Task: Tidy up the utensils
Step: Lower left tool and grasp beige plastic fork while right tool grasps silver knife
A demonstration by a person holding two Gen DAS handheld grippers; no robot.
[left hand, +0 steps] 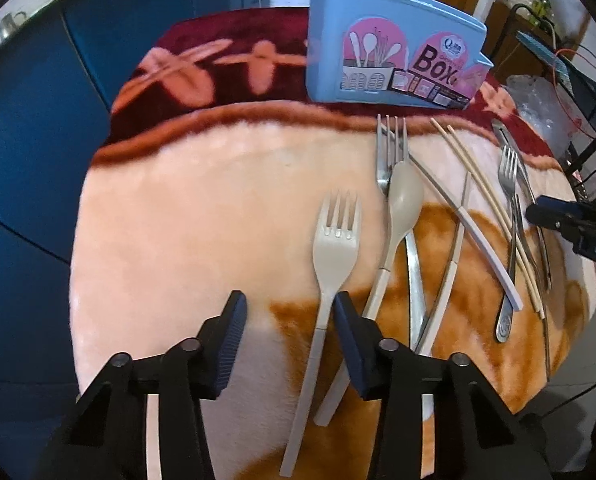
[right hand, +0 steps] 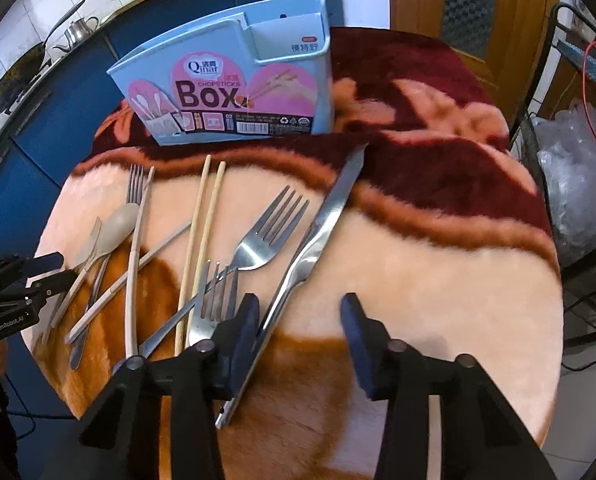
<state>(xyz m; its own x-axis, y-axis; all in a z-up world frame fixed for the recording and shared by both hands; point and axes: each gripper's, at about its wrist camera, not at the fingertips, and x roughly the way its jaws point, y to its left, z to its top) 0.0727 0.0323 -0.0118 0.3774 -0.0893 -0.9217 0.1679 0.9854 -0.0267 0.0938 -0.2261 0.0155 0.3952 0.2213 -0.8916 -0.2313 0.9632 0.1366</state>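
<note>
Utensils lie scattered on a plush blanket (left hand: 186, 208) that covers a round table, in front of a blue chopsticks box (right hand: 234, 92) standing upright at the far side. Nearly all of them run lengthwise from the near edge toward the box, heads pointing away.

In the left wrist view the beige plastic fork (left hand: 331, 264) lies with its tines toward the box and its handle coming back toward the camera. The left gripper (left hand: 290, 320) hangs over that handle with jaws partly apart. The handle sits between the pads, close against the right one, but I cannot tell whether it is touched; it does not look clamped. Just right of it a beige spoon (left hand: 403, 200) lies bowl-forward over a steel fork (left hand: 389, 148), and thin beige chopsticks cross there at a slant.

In the right wrist view the steel knife (right hand: 321, 224) runs diagonally, tip up and right toward the dark red border, handle down and left. The right gripper (right hand: 298, 320) stands released, empty between the pads; its left finger (right hand: 244, 328) sits over the knife's handle. A big steel fork (right hand: 270, 228) and a pair of wooden chopsticks (right hand: 204, 216) lie just left.

Left of the beige fork and right of the knife the blanket is bare to the table's rim.
</note>
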